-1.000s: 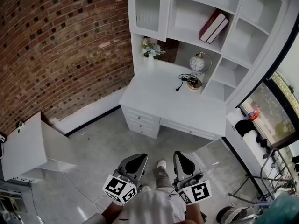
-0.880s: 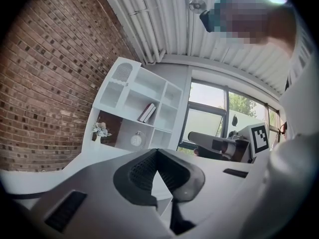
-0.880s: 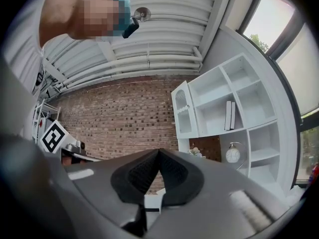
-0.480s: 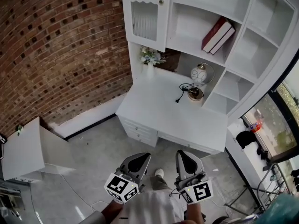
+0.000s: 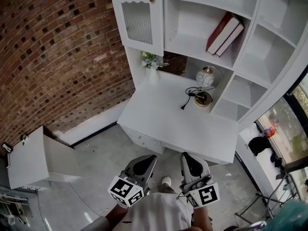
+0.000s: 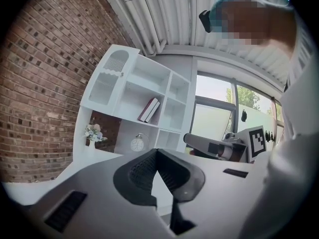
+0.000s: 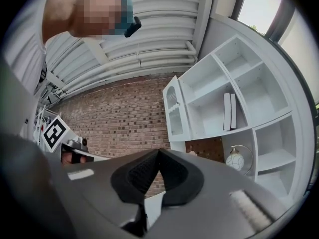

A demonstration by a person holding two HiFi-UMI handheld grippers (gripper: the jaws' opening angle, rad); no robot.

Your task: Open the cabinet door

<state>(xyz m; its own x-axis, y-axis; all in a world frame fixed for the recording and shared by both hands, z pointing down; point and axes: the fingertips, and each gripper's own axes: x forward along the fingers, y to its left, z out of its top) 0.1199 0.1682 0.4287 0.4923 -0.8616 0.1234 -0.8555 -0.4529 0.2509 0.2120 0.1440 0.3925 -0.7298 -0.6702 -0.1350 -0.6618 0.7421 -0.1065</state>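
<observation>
Step in hand: the approach, as I judge it. You stand back from the desk (image 5: 168, 124) and neither gripper has reached the door.
Cabinet door (image 5: 137, 18): top of the head view, left of centre. It is white with a ribbed pane and sits shut against the shelf unit.
Knob (image 5: 152, 0): small, near the top of the door's right edge, so the hinges are probably on the left, toward the brick wall (image 5: 57, 47).
Left gripper (image 5: 143, 163): bottom centre of the head view, close to your body. The jaws are pressed together with nothing between them, well apart from the door.
Right gripper (image 5: 191, 161): just right of the left one. Its jaws are likewise closed and empty.
In the way: the flower vase (image 5: 152, 61) stands on the desk right under the door.
Next move: close in on the desk, raise one gripper to the knob, part its jaws and close them on the knob, then pull outward and left.
</observation>
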